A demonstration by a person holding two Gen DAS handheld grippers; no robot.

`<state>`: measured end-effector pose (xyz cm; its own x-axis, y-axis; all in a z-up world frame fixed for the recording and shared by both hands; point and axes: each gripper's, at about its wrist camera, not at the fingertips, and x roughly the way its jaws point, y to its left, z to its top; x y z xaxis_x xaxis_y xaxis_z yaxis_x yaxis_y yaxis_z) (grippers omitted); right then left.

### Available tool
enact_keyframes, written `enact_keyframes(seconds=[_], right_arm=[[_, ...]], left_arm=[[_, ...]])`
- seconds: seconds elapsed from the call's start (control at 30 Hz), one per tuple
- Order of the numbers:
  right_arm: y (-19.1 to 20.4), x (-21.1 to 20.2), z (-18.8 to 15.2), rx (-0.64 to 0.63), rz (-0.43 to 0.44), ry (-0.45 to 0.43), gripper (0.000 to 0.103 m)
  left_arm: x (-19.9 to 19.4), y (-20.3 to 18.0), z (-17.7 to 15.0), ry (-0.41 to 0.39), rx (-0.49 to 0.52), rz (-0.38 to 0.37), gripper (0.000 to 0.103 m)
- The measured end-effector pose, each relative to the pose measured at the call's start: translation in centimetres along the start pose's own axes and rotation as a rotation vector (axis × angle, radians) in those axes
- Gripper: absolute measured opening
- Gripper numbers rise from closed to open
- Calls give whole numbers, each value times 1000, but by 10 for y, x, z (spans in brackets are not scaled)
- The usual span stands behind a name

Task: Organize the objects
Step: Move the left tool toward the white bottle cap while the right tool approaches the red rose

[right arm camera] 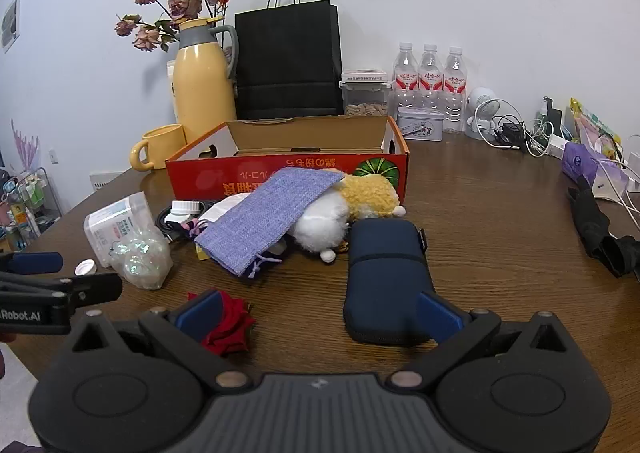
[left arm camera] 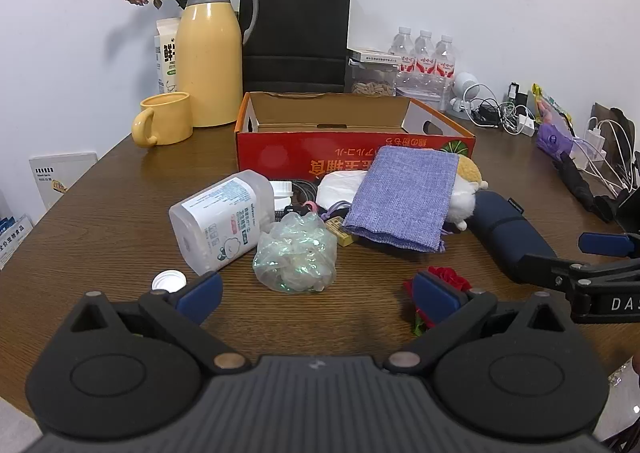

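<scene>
An open red cardboard box (left arm camera: 352, 151) (right arm camera: 280, 169) stands mid-table. In front of it lies a pile: a clear plastic bottle (left arm camera: 220, 219) (right arm camera: 116, 225) on its side, an iridescent bath pouf (left arm camera: 294, 253) (right arm camera: 142, 257), a lilac cloth pouch (left arm camera: 402, 197) (right arm camera: 264, 217), a plush toy (left arm camera: 466, 193) (right arm camera: 344, 209), a navy case (left arm camera: 508, 229) (right arm camera: 384, 277) and a red fabric rose (left arm camera: 450, 279) (right arm camera: 232, 321). My left gripper (left arm camera: 318, 295) is open near the pouf, holding nothing. My right gripper (right arm camera: 318, 315) is open too, its right finger over the navy case's near end.
At the back stand a yellow thermos (left arm camera: 210, 53), yellow mug (left arm camera: 162, 119), black paper bag (left arm camera: 298, 35), water bottles (left arm camera: 424, 53), a small fan (right arm camera: 482, 113) and tangled cables (left arm camera: 504, 115). A white cap (left arm camera: 168, 280) lies near the left finger. A folded black umbrella (right arm camera: 600, 229) lies right.
</scene>
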<state>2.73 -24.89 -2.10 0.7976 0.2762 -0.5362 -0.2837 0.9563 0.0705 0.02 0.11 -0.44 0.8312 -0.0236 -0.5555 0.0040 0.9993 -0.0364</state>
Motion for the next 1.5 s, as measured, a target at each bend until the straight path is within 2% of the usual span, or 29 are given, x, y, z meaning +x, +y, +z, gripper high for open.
enact_keyframes(seconds=[1.5], right_arm=[[2, -2, -3, -3, 1, 1, 103]], left_arm=[[-2, 2, -1, 2, -4, 0, 103]])
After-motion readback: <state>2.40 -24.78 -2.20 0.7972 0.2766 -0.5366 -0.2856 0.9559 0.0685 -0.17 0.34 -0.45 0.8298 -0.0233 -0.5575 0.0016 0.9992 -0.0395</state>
